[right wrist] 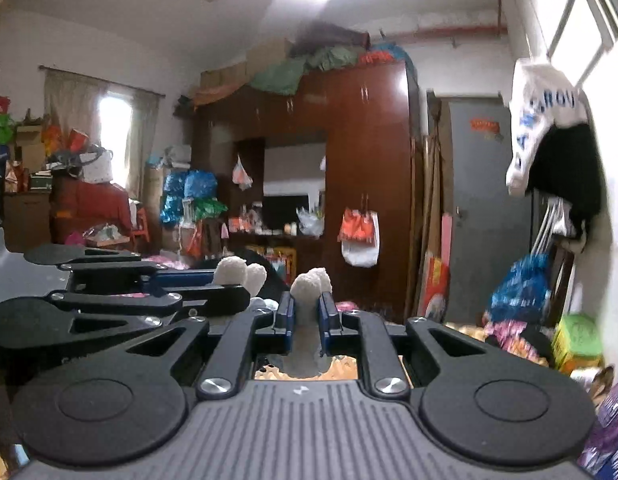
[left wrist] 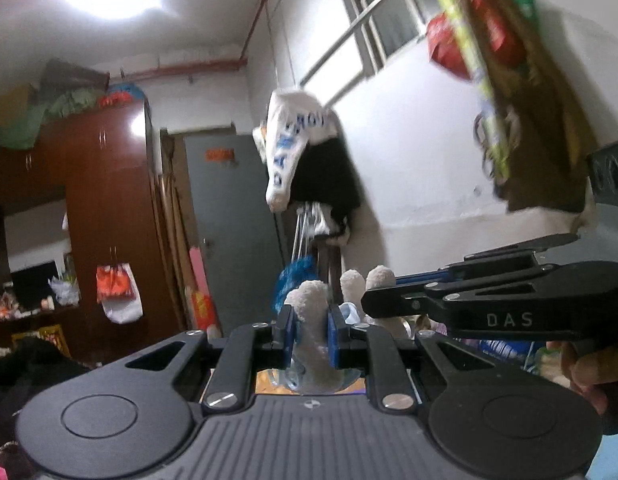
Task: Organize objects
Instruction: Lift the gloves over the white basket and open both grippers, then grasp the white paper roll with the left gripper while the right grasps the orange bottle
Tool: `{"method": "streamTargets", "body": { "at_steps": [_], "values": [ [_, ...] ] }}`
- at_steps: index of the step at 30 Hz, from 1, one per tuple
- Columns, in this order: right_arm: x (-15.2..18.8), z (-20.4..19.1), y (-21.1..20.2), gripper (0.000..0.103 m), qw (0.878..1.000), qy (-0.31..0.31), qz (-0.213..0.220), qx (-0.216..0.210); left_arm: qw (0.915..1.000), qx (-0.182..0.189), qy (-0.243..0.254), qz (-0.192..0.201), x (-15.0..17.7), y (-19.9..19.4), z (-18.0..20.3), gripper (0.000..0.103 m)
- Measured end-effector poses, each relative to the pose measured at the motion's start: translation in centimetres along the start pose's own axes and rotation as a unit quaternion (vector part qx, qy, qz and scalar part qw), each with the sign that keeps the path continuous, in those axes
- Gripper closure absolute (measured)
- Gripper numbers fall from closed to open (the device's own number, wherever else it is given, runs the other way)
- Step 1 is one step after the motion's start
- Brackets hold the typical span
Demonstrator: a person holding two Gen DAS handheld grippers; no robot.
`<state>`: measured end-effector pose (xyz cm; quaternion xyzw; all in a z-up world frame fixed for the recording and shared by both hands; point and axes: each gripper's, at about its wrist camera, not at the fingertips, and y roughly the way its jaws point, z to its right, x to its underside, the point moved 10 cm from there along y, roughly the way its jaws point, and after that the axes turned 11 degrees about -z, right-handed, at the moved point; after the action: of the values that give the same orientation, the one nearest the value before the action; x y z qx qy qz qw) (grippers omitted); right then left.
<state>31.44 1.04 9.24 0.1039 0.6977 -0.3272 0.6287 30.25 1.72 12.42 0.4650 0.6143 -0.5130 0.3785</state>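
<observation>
Hidden and blurred from my seat

My black gripper bodies hide the lower part of the white fuzzy cloth (right wrist: 307, 320); the packet bundle (left wrist: 505, 80) near right is motion-blurred and cut by the edge, and the door's orange sign (right wrist: 485, 126) is unreadable.

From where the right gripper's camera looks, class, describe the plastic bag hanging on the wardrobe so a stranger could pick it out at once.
Find the tall dark red-brown wardrobe left of the grey door. On its right-hand door hangs the plastic bag, orange-red on top, white at the bottom. A smaller pale bag hangs further left, higher, beside the open alcove.
</observation>
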Motion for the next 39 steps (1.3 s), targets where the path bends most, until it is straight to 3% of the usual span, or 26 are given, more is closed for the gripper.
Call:
{"method": "streamTargets", "body": {
  "at_steps": [5, 10, 12, 13, 14, 15, 16, 17, 18, 20, 24, 29, 32, 34, 39],
  "values": [
    [2.3, 0.8, 4.5, 0.088, 0.998, 0.025, -0.054, 0.003, 0.9987, -0.001, -0.018, -0.049, 2.2, 5.2, -2.5, 0.083],
    [4.1, 0.5, 6.2, 0.087, 0.994, 0.014, -0.110, 0.015, 0.9958, -0.008, -0.030, -0.087, 4.3, 8.0, -3.6, 0.081],
    [4.2, 0.5, 6.2, 0.079, 0.992, 0.020, -0.125, 0.013, 0.9956, -0.022, -0.028, -0.087, 4.5, 8.0, -3.9, 0.075],
    [4.0, 0.7, 5.7, 0.073, 0.992, 0.027, -0.122, 0.017, 0.9953, -0.038, -0.027, -0.085, 4.7, 7.8, -4.3, 0.061],
    [3.6, 1.0, 5.1, 0.060, 0.993, 0.027, -0.114, 0.022, 0.9942, -0.057, -0.029, -0.087, 4.8, 7.6, -4.9, 0.052],
    [3.5, 1.4, 4.1, 0.050, 0.994, 0.031, -0.101, 0.028, 0.9934, -0.066, -0.033, -0.088, 4.8, 7.4, -5.4, 0.036],
    [3.0, 1.9, 3.4, 0.025, 0.994, 0.040, -0.092, 0.034, 0.9939, -0.063, -0.038, -0.082, 4.8, 6.8, -5.7, 0.026],
    [2.8, 2.5, 2.2, 0.009, 0.994, 0.056, -0.084, 0.040, 0.9946, -0.053, -0.046, -0.076, 4.8, 6.0, -5.8, 0.026],
    [2.9, 2.8, 0.8, 0.006, 0.994, 0.068, -0.078, 0.040, 0.9950, -0.044, -0.054, -0.072, 4.9, 5.0, -5.9, 0.026],
    [4.0, 2.5, -2.6, 0.003, 0.996, 0.061, -0.062, 0.019, 0.9954, -0.034, -0.065, -0.062, 5.3, 2.4, -5.8, 0.026],
    [9.3, 2.7, -9.0, 0.000, 0.997, 0.055, -0.047, 0.021, 0.9959, -0.033, -0.060, -0.059, 8.2, -3.4, -3.9, 0.022],
    [17.5, 4.3, -13.4, 0.000, 0.990, 0.130, -0.062, -0.014, 0.9959, -0.023, -0.073, -0.049, 12.7, -8.3, -1.4, 0.022],
    [18.8, 4.9, -13.2, 0.000, 0.989, 0.124, -0.081, -0.003, 0.9946, -0.013, -0.092, -0.046, 14.5, -9.2, -0.7, 0.022],
    [18.3, 5.6, -12.2, 0.000, 0.989, 0.114, -0.094, 0.015, 0.9939, -0.011, -0.090, -0.062, 15.5, -8.6, -0.2, 0.022],
    [17.9, 5.9, -9.3, 0.000, 0.985, 0.112, -0.130, 0.011, 0.9917, -0.018, -0.087, -0.093, 17.0, -6.9, -0.5, 0.022]
  ]
}}
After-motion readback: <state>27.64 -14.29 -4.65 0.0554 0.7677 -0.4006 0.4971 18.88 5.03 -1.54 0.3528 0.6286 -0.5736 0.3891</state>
